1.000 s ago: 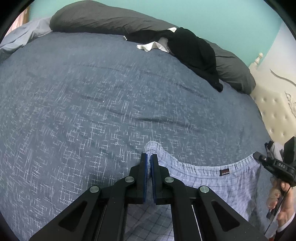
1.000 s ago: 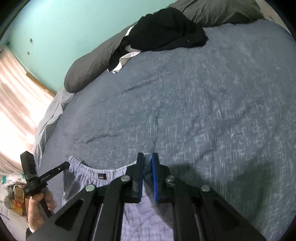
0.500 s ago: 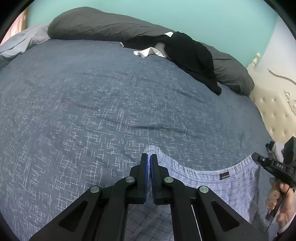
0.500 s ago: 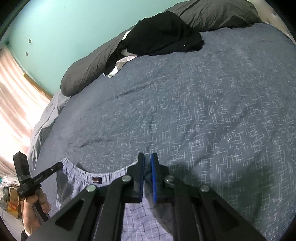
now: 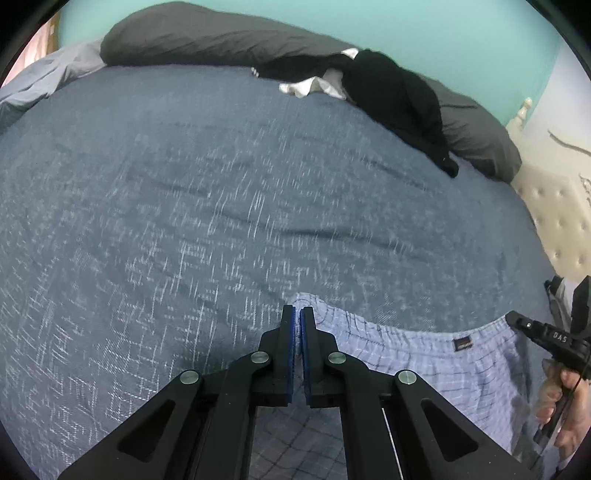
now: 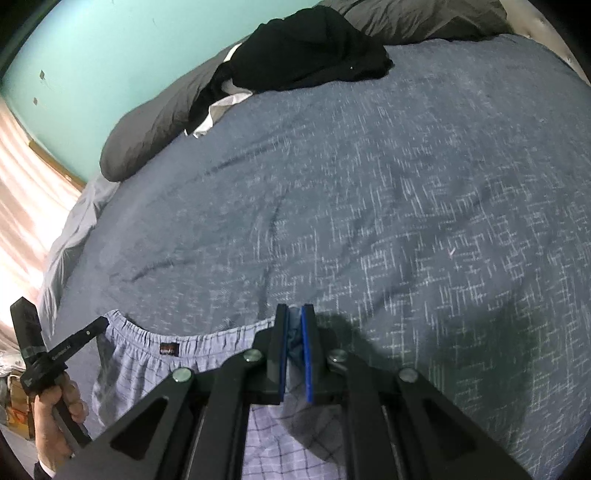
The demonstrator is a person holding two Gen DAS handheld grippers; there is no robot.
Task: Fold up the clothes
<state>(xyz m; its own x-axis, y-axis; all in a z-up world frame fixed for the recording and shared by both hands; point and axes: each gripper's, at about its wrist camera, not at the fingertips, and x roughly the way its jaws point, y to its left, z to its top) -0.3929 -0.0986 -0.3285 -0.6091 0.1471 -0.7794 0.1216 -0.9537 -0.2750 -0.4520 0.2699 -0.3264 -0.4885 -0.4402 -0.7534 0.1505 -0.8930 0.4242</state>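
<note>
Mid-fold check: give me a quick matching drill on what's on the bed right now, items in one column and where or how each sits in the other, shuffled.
Column A
1. checked shorts
2. black garment
3. grey pillow
4. left hand-held gripper

Column B
a. heaped at the far side of the bed, partly on the pillows
b. shut on one end of the waistband
c. stretched between both grippers at the near edge of the blue bedspread
d. lying along the turquoise wall

Pairs: 1-c, 2-a, 3-d, 4-b
</note>
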